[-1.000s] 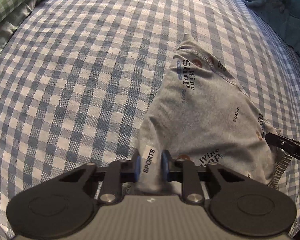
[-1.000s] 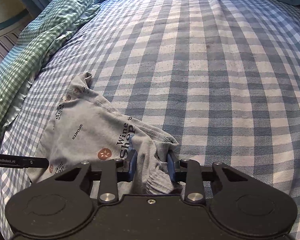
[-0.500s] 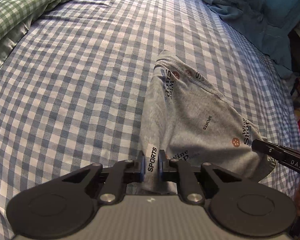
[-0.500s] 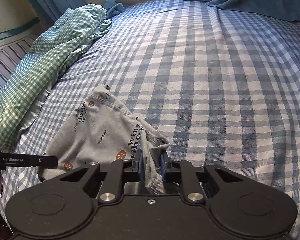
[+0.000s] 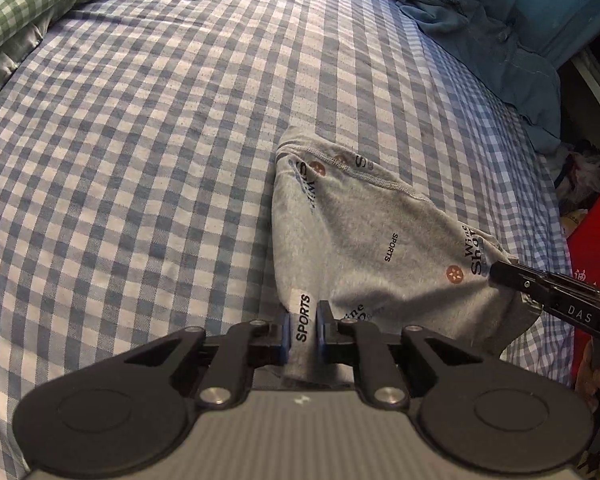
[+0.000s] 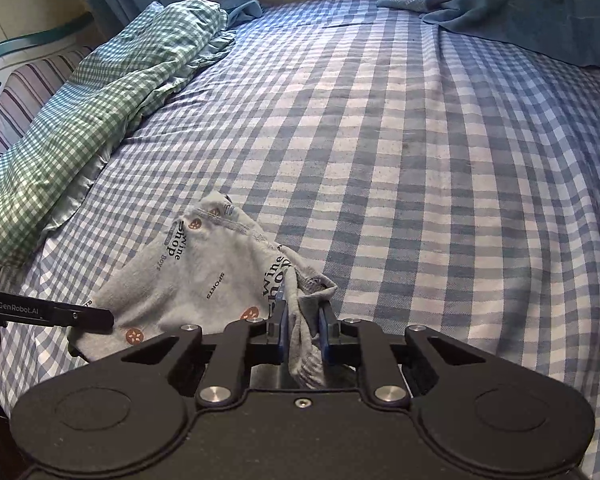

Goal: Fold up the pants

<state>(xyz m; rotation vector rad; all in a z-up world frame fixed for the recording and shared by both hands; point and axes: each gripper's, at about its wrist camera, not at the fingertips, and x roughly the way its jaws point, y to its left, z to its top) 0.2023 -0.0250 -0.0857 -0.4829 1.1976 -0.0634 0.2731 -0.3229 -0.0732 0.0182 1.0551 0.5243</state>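
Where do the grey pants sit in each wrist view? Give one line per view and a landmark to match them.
Left wrist view: the grey pants lie lower centre to right, a corner pinched in the left gripper.
Right wrist view: the grey pants lie lower left of centre, bunched fabric pinched in the right gripper.
Shared landmark: the green checked blanket, upper left in both.

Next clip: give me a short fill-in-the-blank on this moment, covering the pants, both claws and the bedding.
1. Each claw, left claw and right claw, is shut on the grey printed cotton pants, so the number of claws gripping is ____.
2. The white label pinched in the left claw reads ____.
3. The blue-and-white bed sheet has a ____ pattern.
4. The rumpled checked blanket at the sheet's edge is white and ____.

Missing words: two; SPORTS; checked; green
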